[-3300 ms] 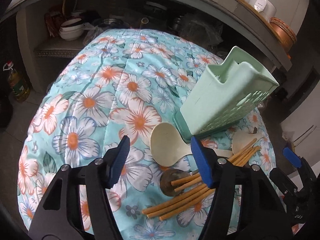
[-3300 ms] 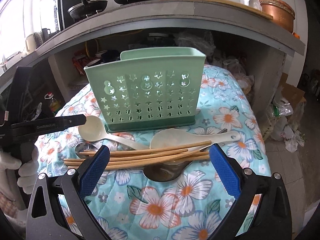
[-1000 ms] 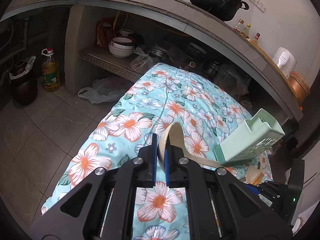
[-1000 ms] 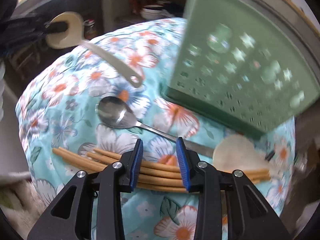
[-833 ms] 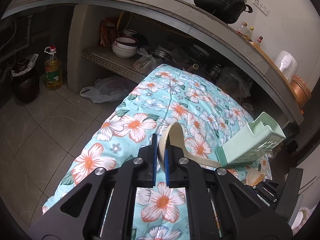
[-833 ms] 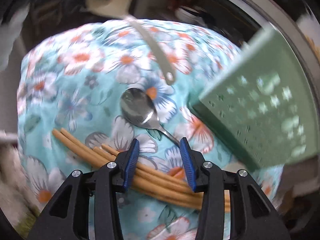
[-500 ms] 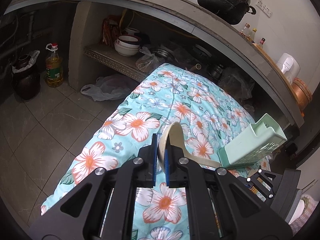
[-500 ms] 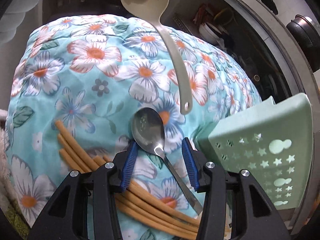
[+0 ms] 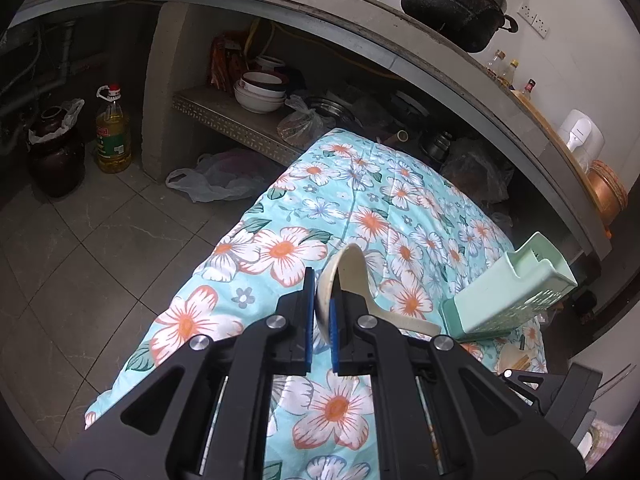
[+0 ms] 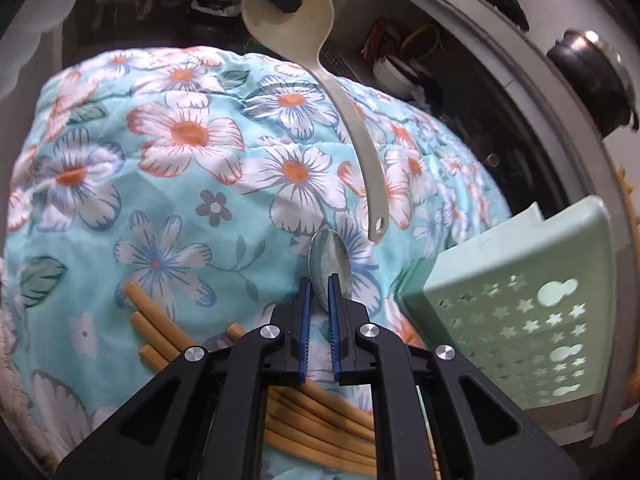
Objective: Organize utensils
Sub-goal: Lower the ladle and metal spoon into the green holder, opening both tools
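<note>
My left gripper [image 9: 319, 304] is shut on the bowl of a cream plastic spoon [image 9: 352, 276] and holds it in the air over the floral cloth; the spoon [image 10: 344, 92] hangs handle-down in the right wrist view. My right gripper [image 10: 316, 292] is shut on the bowl of a metal spoon [image 10: 329, 258]. The mint green utensil caddy [image 10: 520, 300] stands tilted to the right, and it also shows in the left wrist view [image 9: 508, 292]. Several wooden chopsticks [image 10: 320, 420] lie on the cloth under the right gripper.
The table is covered by a turquoise floral cloth [image 9: 360, 208]. Behind it runs a concrete counter [image 9: 280, 4] with a black pot [image 9: 452, 0], and a shelf with bowls [image 9: 260, 92]. An oil bottle [image 9: 112, 128] stands on the tiled floor at left.
My right gripper has closed from half open onto the metal spoon's bowl. My left gripper keeps the cream spoon lifted, raised a little.
</note>
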`<state>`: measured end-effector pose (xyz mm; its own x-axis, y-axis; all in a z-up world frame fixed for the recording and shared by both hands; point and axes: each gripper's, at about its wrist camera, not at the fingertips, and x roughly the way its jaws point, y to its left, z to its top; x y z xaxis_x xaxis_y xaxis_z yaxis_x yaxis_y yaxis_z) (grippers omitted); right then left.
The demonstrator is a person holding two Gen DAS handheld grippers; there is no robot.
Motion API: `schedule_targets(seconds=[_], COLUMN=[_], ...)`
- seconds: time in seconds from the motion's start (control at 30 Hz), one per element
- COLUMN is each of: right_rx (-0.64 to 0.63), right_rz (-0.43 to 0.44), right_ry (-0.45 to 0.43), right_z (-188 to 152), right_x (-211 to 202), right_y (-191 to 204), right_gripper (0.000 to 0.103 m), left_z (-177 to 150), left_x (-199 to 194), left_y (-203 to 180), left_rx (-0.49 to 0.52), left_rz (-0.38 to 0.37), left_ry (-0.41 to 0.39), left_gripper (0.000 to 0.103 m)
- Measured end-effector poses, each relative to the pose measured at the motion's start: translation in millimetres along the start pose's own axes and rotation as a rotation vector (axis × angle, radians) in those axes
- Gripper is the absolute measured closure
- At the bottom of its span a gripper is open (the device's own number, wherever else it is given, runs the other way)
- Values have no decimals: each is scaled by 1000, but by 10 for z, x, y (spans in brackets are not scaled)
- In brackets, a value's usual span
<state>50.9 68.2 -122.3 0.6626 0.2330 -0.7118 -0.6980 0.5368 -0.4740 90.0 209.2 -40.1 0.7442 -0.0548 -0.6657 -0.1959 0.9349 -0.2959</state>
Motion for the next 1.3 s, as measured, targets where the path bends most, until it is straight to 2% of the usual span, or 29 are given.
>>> schedule_targets(seconds=[0.13,0.23,0.3,0.47,0.53,0.57,0.6,0.67,0.77,0.97,1.17,1.3], right_rx=[-46,-48,-37,19,66,87,118,152,229,453,667,756], right_rz=[-83,-117,-114,-90,-57,-40,-7,3,49,142,222,250], right_ry=[0,6,14,14,11,11,13,3,-35,-161,-293,-374], right_z=[19,51,76,137,132,135,132,132,139,112,-70,-179], right_x=[-11,3,18,128,153,179,184,171,70,-318,-671,-825], right_y=[121,143,122,24,-29,-62,-87,-121,-256,-767,-1254,-1488], right_gripper=[89,80,76,75,79,90,95,97,97,99,100,100], left_z=[0,6,8,13,19,23,27,38,75,213,411,545], left_x=[-18,-20,-19,-20,-22,-26,-33,-57,-112,-280,-494,-636], left_y=[13,23,23,48,57,60,59,48,33,-19,-192,-363], left_rx=[-1,-4,-1,-5,-8,-9,-9,-4,3,22,72,110], left_rz=[5,7,9,13,17,19,21,25,34,50,28,-2], left_ry=[-4,-4,-4,-5,-7,-8,-9,-16,-34,-90,-164,-225], left_gripper=[97,97,97,97,97,97,97,97,97,97,97,97])
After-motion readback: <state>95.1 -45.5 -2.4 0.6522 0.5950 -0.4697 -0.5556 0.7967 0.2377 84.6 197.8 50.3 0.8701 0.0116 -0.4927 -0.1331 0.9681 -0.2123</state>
